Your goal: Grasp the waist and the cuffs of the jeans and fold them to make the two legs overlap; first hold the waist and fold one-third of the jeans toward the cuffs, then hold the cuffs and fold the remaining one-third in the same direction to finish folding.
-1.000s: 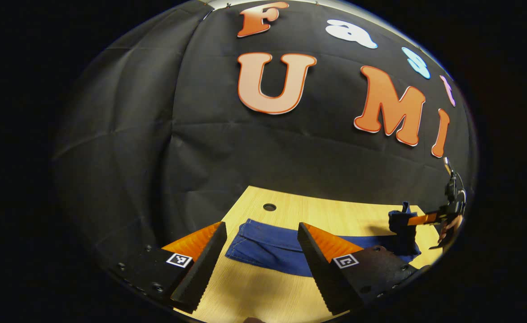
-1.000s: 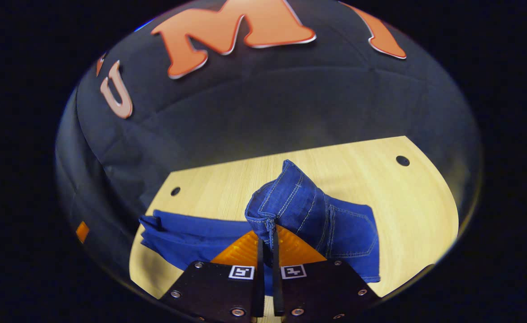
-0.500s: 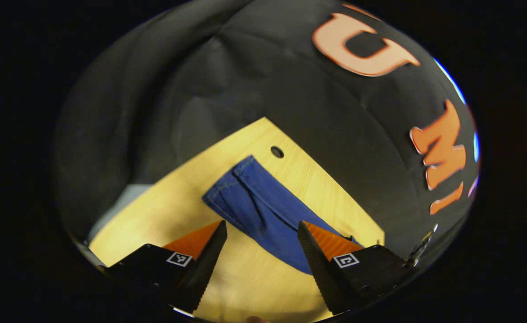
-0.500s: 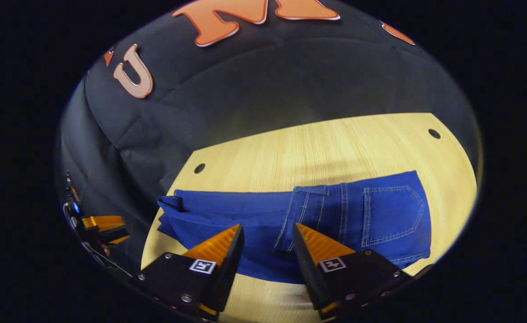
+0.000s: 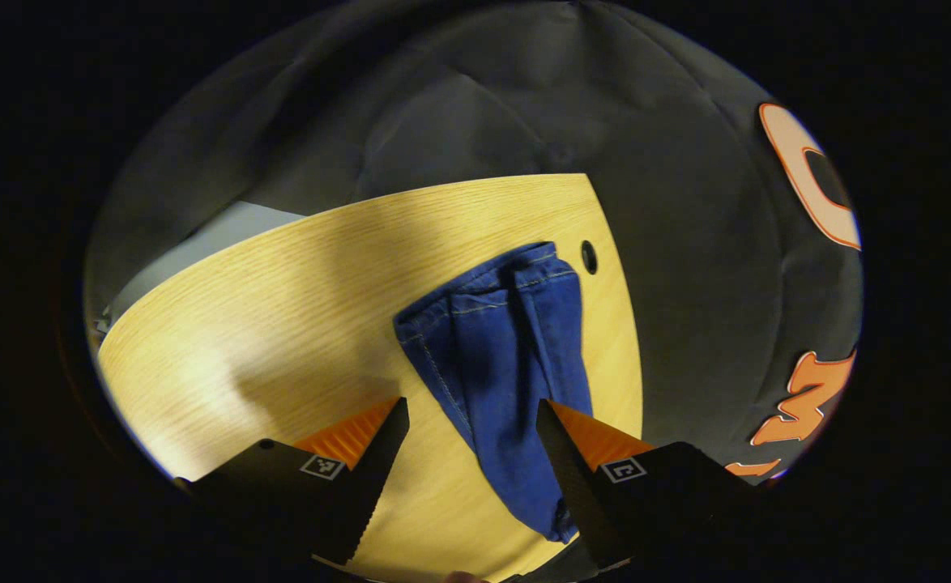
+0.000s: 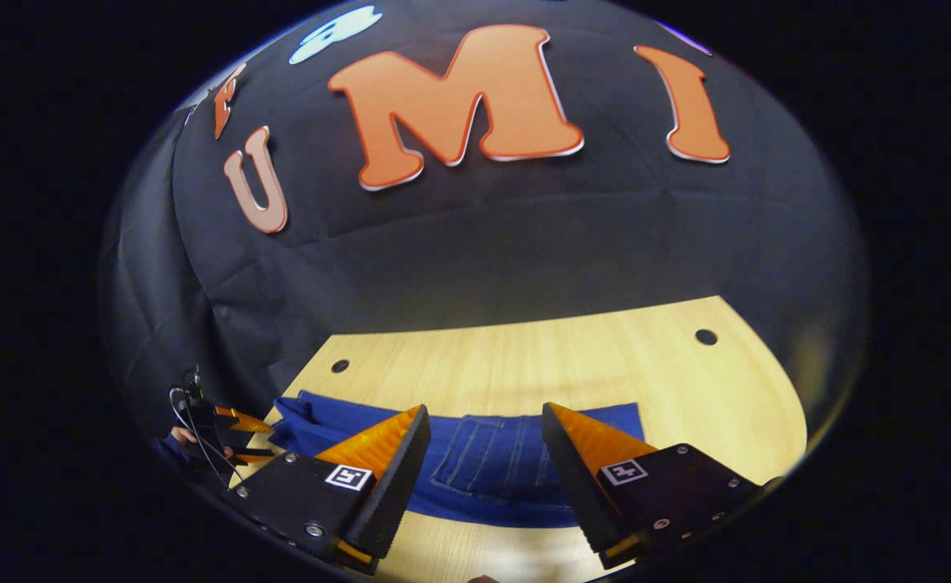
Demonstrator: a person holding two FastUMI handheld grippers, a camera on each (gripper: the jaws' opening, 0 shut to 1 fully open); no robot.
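Note:
The blue jeans (image 6: 492,470) lie flat on the wooden table (image 6: 573,364), legs overlapped, with the waist part and its back pocket (image 6: 475,457) folded over the legs. My right gripper (image 6: 485,410) hovers open above that folded part, holding nothing. In the left gripper view the leg end of the jeans (image 5: 508,348) runs away from me, the cuffs (image 5: 492,283) lying near a table hole. My left gripper (image 5: 470,405) is open, its fingers either side of the legs, above the cloth. The left gripper (image 6: 232,429) also appears at the far left of the right gripper view, by the cuffs.
The table has round holes (image 5: 589,257) (image 6: 705,336) (image 6: 339,366) near its back edge. A bare stretch of table (image 5: 281,308) lies left of the cuffs. A grey floor patch (image 5: 200,239) shows past the table's edge. A hand (image 6: 177,437) holds the left gripper.
My right gripper opened and let go of the waist, which now lies flat on the legs, then drew back. My left gripper swung round to face along the legs toward the cuffs.

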